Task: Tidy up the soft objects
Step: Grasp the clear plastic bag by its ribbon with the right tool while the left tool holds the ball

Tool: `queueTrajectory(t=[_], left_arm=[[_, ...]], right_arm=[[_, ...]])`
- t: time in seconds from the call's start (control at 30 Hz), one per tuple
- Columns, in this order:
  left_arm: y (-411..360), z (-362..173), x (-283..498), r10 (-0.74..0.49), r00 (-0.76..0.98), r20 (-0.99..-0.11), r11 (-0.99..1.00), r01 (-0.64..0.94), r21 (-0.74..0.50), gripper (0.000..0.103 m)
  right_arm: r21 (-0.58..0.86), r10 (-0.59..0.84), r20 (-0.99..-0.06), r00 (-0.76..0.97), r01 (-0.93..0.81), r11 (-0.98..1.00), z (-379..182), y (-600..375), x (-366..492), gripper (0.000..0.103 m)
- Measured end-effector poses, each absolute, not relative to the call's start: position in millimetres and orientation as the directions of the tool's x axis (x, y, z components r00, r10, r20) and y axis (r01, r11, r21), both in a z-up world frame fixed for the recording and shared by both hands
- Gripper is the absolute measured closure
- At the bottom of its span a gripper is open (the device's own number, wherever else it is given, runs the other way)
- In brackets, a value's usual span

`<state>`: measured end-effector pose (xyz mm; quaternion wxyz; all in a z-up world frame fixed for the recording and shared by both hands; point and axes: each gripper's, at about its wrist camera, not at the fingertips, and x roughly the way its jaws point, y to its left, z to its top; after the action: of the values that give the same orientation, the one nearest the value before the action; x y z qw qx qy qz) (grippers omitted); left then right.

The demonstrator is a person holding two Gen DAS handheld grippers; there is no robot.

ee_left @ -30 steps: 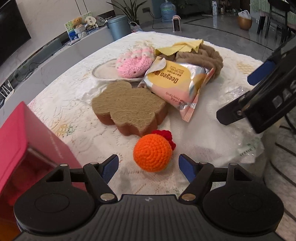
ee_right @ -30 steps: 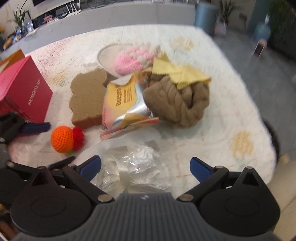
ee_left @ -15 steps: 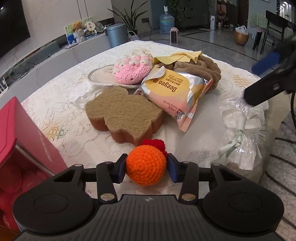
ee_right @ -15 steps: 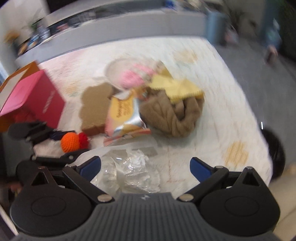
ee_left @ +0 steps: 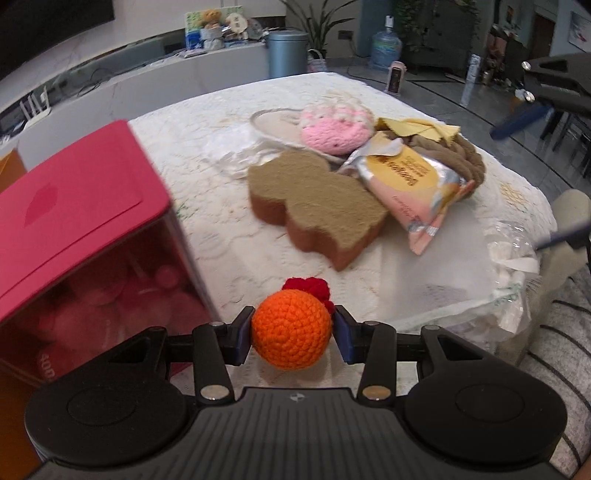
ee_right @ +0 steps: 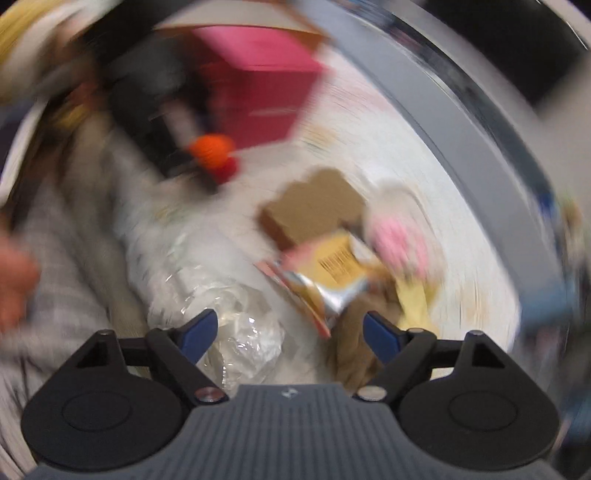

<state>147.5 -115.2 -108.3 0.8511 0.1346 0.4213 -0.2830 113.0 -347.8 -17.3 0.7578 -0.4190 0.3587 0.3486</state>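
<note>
Both blue pads of our left gripper [ee_left: 291,338] pinch the orange crochet ball [ee_left: 291,333], held above the near edge of the tabletop [ee_left: 229,236]. The pink box [ee_left: 79,218] stands close on its left; bare lace lies ahead before the brown sponge [ee_left: 317,199]. Our right gripper [ee_right: 290,332] is spread wide, holding nothing, over the clear plastic bag [ee_right: 236,328] in a blurred view.

Grey tiled floor [ee_left: 461,99], potted plant [ee_left: 317,26], dark chairs [ee_left: 569,125]
</note>
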Motion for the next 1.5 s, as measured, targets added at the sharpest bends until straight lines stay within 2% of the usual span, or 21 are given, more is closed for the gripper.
queueTrajectory(t=[0.07,0.13,0.27,0.33,0.4,0.63,0.77,0.9,0.97,1.13,1.2,1.23,1.3,1.33,1.5], left_arm=[[-113,-110,150,-0.369,0.48,-0.796,0.808,0.588,-0.019,0.052],[-113,-111,152,-0.373,0.475,-0.797,0.807,0.589,-0.027,0.052],[-114,-113,152,-0.382,0.469,-0.797,0.802,0.597,-0.033,0.052],[-113,-112,152,-0.382,0.472,-0.794,0.802,0.596,-0.031,0.052],[-112,-112,152,-0.38,0.475,-0.794,0.805,0.592,-0.031,0.052],[-111,-113,154,-0.374,0.467,-0.801,0.813,0.581,-0.04,0.052],[-111,-112,152,-0.373,0.48,-0.794,0.811,0.584,-0.028,0.052],[-110,-111,152,-0.371,0.478,-0.796,0.814,0.58,-0.031,0.052],[-110,-111,153,-0.372,0.476,-0.797,0.817,0.575,-0.038,0.052],[-108,-108,151,-0.373,0.482,-0.793,0.813,0.582,-0.029,0.052],[-108,-107,150,-0.373,0.491,-0.788,0.813,0.583,-0.022,0.052],[-107,-107,150,-0.373,0.491,-0.787,0.813,0.581,-0.023,0.052],[-107,-107,151,-0.373,0.487,-0.79,0.815,0.579,-0.028,0.052],[-106,-107,151,-0.372,0.487,-0.791,0.816,0.577,-0.029,0.052],[-105,-106,150,-0.376,0.482,-0.791,0.816,0.577,-0.036,0.052]], right_arm=[[-0.39,0.216,-0.868,0.446,-0.884,0.257,-24,-341,112,0.019],[-0.386,0.172,-0.896,0.409,-0.91,0.149,-34,-333,114,0.028],[-0.367,0.116,-0.923,0.368,-0.93,0.03,-51,-320,122,0.034],[-0.326,0.123,-0.938,0.323,-0.945,-0.002,-53,-315,124,0.044],[-0.315,0.129,-0.943,0.308,-0.948,-0.036,-55,-309,122,0.047],[-0.281,0.127,-0.954,0.27,-0.957,-0.073,-65,-289,122,0.046],[-0.231,0.076,-0.97,0.23,-0.973,0.001,-74,-281,135,0.047],[-0.16,0.084,-0.981,0.175,-0.973,0.165,-65,-280,151,0.053],[-0.08,0.144,-0.982,0.126,-0.954,0.29,-53,-281,162,0.054],[0.004,0.256,-0.955,0.148,-0.86,0.511,-39,-282,182,0.053],[-0.009,0.238,-0.957,0.168,-0.834,0.552,-49,-277,183,0.048],[-0.041,0.206,-0.96,0.189,-0.825,0.564,-56,-271,182,0.043],[-0.103,0.132,-0.968,0.214,-0.817,0.567,-72,-263,178,0.04],[-0.128,0.108,-0.968,0.225,-0.818,0.561,-77,-259,176,0.034],[-0.191,0.121,-0.947,0.297,-0.825,0.532,-70,-257,164,0.032]])
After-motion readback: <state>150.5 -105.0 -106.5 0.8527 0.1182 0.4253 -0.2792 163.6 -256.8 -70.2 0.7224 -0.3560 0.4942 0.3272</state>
